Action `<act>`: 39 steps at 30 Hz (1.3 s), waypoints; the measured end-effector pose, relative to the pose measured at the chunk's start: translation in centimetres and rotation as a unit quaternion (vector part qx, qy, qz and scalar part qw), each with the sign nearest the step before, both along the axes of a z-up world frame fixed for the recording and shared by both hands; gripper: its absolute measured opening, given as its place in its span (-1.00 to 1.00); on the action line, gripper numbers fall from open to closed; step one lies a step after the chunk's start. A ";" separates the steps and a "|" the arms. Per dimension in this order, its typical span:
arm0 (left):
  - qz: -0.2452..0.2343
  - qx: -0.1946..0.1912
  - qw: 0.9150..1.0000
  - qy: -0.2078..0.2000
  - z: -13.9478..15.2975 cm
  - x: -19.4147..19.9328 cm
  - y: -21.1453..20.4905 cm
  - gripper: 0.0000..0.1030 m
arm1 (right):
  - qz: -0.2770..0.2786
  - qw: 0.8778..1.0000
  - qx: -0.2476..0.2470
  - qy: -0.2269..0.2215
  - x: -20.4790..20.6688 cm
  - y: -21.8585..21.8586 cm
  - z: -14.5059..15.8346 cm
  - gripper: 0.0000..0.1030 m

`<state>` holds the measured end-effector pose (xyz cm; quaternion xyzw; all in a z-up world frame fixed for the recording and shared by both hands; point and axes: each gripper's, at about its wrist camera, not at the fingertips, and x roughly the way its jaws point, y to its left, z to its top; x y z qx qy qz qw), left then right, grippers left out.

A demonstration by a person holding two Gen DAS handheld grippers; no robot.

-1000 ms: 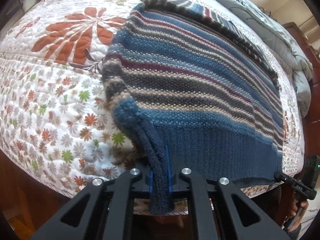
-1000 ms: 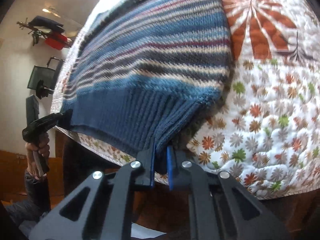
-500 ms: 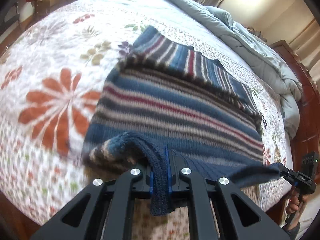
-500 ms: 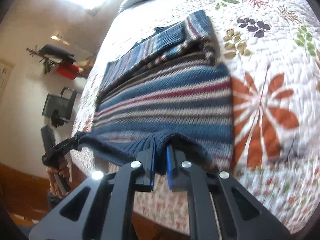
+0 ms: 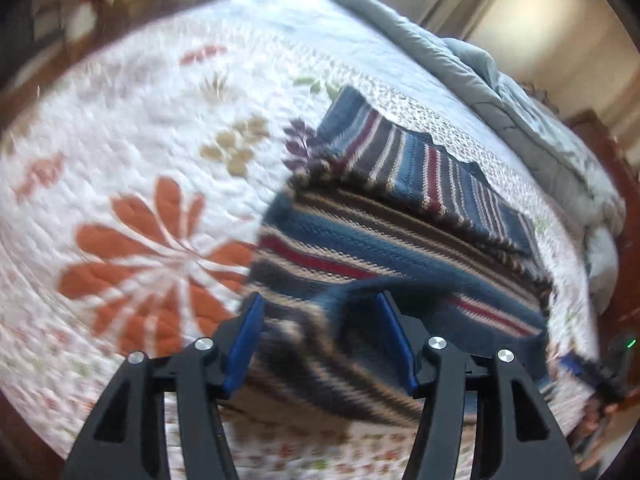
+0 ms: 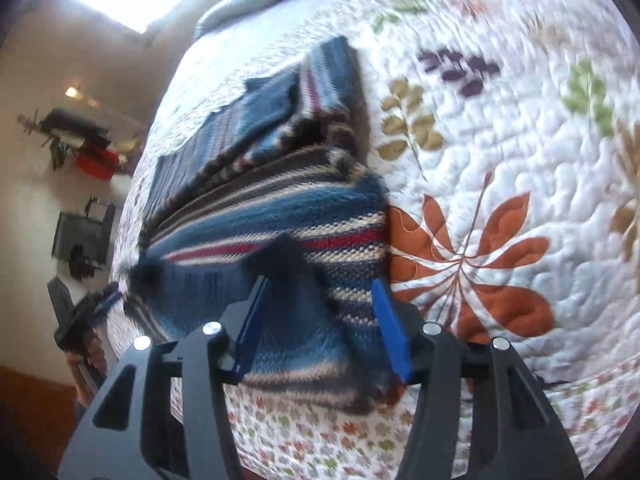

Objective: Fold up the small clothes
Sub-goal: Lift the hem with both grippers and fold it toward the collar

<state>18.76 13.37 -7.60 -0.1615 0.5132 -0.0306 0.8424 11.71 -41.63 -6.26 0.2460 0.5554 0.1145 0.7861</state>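
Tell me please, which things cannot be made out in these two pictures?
- Left wrist view: the sweater hem between the opening left gripper is blurred; whether it touches the pads is unclear.
- Right wrist view: same at the opening right gripper.
- Sweater's underside: hidden against the quilt.

- The bed [image 5: 132,128] carries everything, and a white quilt [image 6: 500,128] printed with orange flowers, tan leaves and purple sprigs covers it.
- A striped knit sweater [image 5: 380,240] in blue, tan, dark and red lies directly on the quilt, folded over itself, its near part blurred.
- A pale grey-blue comforter [image 5: 500,92] lies bunched along the far side of the bed.
- Small coloured leaf prints run along the quilt's near edge.
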 end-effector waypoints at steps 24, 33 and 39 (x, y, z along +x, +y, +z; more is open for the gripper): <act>-0.237 0.066 0.969 0.013 -2.9 5.0 -8.0 0.33 | 0.149 0.986 -0.075 0.001 4.2 6.0 -2.3 0.19; -0.224 0.120 0.965 0.059 -5.4 6.4 -8.6 0.36 | 0.183 0.978 -0.096 0.020 4.8 7.8 -4.6 0.14; -0.219 0.083 0.970 0.058 -5.4 5.4 -8.2 -0.40 | 0.180 0.979 -0.088 0.021 3.9 7.3 -4.5 -0.76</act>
